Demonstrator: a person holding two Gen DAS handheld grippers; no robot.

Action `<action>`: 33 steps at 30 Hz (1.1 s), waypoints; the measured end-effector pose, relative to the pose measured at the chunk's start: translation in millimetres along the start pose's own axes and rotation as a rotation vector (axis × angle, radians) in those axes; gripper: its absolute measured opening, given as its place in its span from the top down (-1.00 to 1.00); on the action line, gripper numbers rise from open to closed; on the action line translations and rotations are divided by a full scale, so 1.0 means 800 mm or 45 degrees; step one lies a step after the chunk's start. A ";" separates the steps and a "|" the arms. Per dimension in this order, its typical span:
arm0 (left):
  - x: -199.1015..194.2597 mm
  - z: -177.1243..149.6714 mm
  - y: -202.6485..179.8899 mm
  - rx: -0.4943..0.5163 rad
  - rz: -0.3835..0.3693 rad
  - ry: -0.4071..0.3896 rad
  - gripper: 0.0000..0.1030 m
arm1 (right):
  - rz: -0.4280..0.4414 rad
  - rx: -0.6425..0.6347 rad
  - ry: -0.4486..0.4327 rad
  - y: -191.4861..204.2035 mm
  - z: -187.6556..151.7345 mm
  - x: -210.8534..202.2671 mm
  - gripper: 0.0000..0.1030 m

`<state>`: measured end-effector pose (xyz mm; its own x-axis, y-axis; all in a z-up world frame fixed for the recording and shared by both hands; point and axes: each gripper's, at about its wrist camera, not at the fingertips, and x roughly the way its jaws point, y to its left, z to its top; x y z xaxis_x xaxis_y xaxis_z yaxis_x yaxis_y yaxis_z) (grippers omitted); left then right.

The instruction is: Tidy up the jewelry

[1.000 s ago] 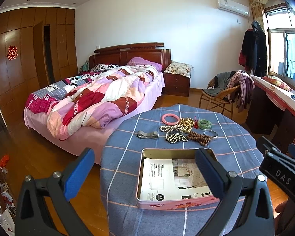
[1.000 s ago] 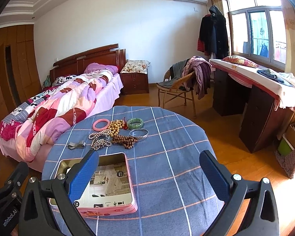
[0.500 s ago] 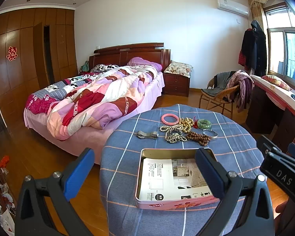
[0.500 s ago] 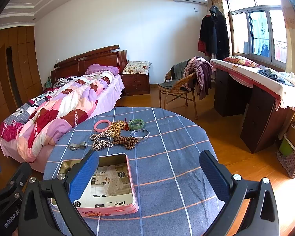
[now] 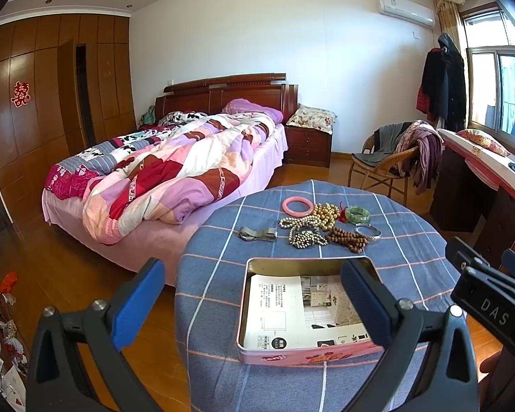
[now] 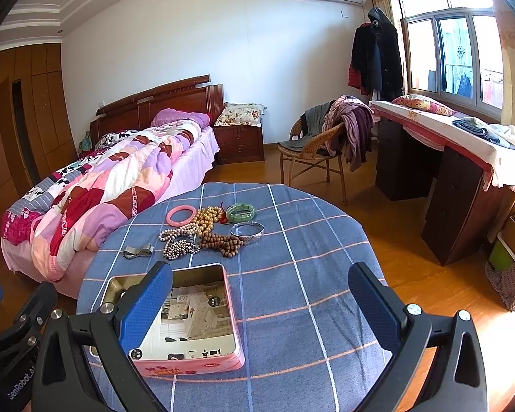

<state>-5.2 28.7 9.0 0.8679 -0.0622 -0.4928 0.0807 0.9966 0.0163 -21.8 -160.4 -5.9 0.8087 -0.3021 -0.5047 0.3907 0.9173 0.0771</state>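
Right claw (image 6: 261, 298) nearer; "DAS" label (image 5: 494, 312).

Tin (image 5: 302, 312) near table (image 5: 412, 264) front edge; jewelry pile (image 5: 321, 225) behind it; bed (image 5: 175, 171) left.

Both wrist views face table (image 5: 412, 206) from near edge, sharing tin (image 6: 228, 295)

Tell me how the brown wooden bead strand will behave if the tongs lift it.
The brown wooden bead strand lies in a loose heap, so it will probably droop. It touches the gold bead strand, which it may drag.
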 end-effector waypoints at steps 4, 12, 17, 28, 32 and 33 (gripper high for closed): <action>0.001 0.000 -0.001 -0.001 -0.001 0.003 -1.00 | 0.002 -0.007 -0.004 0.002 -0.001 0.002 -0.98; 0.000 -0.002 -0.002 -0.002 0.001 0.002 -1.00 | 0.010 -0.009 0.013 0.003 -0.005 0.008 -0.98; 0.008 -0.010 -0.002 0.008 0.000 0.025 -1.00 | 0.008 -0.013 0.030 0.005 -0.006 0.016 -0.98; 0.066 -0.013 0.017 0.050 0.004 0.121 -1.00 | 0.032 -0.034 0.099 -0.016 -0.008 0.076 -0.98; 0.110 -0.012 0.051 -0.024 0.033 0.225 -1.00 | 0.086 0.012 0.161 -0.041 -0.006 0.116 -0.98; 0.122 -0.011 0.061 -0.050 0.027 0.247 -1.00 | 0.092 0.018 0.166 -0.044 -0.005 0.123 -0.97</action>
<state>79.1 71.6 -46.0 0.7581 -0.0334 -0.6513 0.0409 0.9992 -0.0037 42.0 -221.1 -61.8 0.7711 -0.1984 -0.6050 0.3406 0.9314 0.1285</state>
